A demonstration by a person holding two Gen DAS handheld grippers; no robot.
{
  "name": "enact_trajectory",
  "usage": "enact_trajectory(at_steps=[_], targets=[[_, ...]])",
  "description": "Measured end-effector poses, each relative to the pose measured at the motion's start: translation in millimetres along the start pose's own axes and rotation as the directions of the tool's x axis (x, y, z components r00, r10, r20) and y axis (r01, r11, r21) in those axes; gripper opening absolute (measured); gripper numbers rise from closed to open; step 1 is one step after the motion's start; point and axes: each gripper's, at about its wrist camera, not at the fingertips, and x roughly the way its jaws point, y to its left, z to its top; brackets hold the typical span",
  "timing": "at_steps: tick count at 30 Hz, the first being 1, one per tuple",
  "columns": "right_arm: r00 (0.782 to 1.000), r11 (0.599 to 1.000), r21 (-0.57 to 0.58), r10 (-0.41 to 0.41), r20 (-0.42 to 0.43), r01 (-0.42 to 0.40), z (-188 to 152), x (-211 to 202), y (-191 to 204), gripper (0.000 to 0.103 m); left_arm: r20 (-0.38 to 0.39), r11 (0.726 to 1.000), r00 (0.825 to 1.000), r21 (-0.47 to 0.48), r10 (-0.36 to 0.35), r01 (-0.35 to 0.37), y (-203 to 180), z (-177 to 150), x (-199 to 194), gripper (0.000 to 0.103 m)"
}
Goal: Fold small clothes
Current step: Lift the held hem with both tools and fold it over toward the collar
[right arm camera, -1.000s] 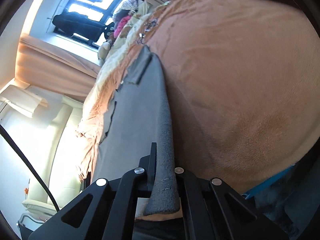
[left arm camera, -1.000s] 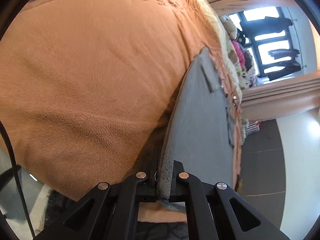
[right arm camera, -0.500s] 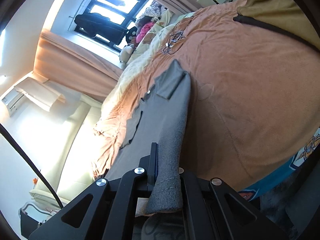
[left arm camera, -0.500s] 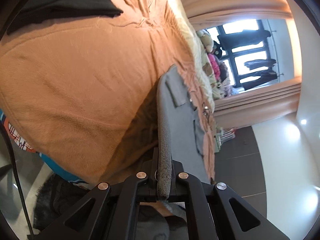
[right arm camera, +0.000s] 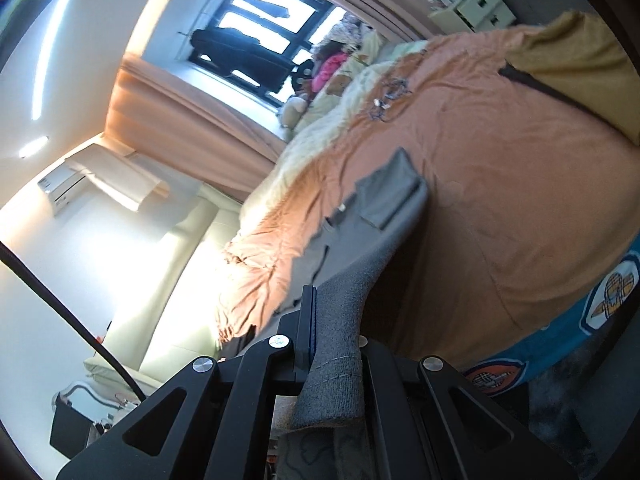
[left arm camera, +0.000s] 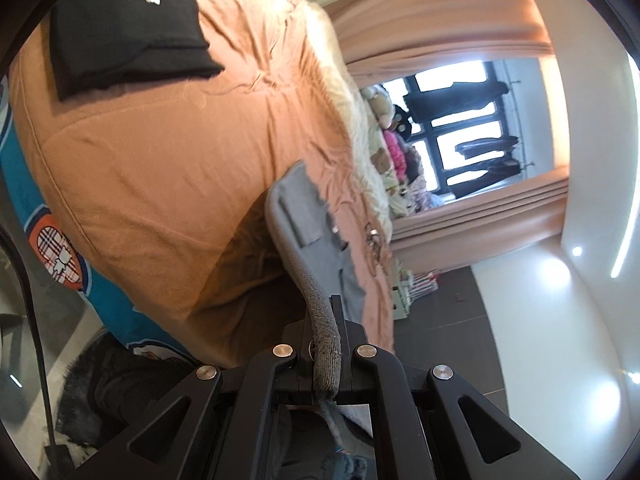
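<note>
A small grey garment (left arm camera: 308,224) with a ribbed waistband and a patch pocket is lifted off the orange bed cover (left arm camera: 160,152). My left gripper (left arm camera: 326,354) is shut on one end of its waistband. In the right wrist view the same grey garment (right arm camera: 384,204) stretches away from my right gripper (right arm camera: 334,354), which is shut on the other end of the band. The cloth hangs taut between the two grips, its far edge still near the bed cover (right arm camera: 500,208).
A folded black garment (left arm camera: 128,28) lies on the bed at the far left. A mustard-yellow cloth (right arm camera: 580,68) sits at the bed's far right. Soft toys (left arm camera: 384,108) and a pale fluffy blanket line the window side. A dark furry rug (left arm camera: 104,384) lies on the floor.
Both grippers have risen and pulled back from the bed, lifting the grey garment with them. More of the room, window and floor shows now. Both grips stayed shut.
</note>
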Motion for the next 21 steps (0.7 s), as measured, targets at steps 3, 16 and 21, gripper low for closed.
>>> enact_trajectory(at_steps=[3, 16, 21], targets=[[0.999, 0.999, -0.030, 0.026, 0.019, -0.025, 2, -8, 3, 0.000, 0.022, 0.999, 0.999, 0.013, -0.037, 0.037, -14, -1, -19, 0.003], [0.999, 0.999, -0.031, 0.035, 0.014, -0.034, -6, 6, -48, 0.000, 0.045, 0.998, 0.998, 0.024, -0.051, 0.050, -14, -10, -45, 0.003], [1.000, 1.000, 0.001, 0.026, -0.008, -0.026, 10, 39, -64, 0.000, 0.011, 1.000, 1.000, 0.003, -0.021, 0.021, -1, -2, -25, 0.003]])
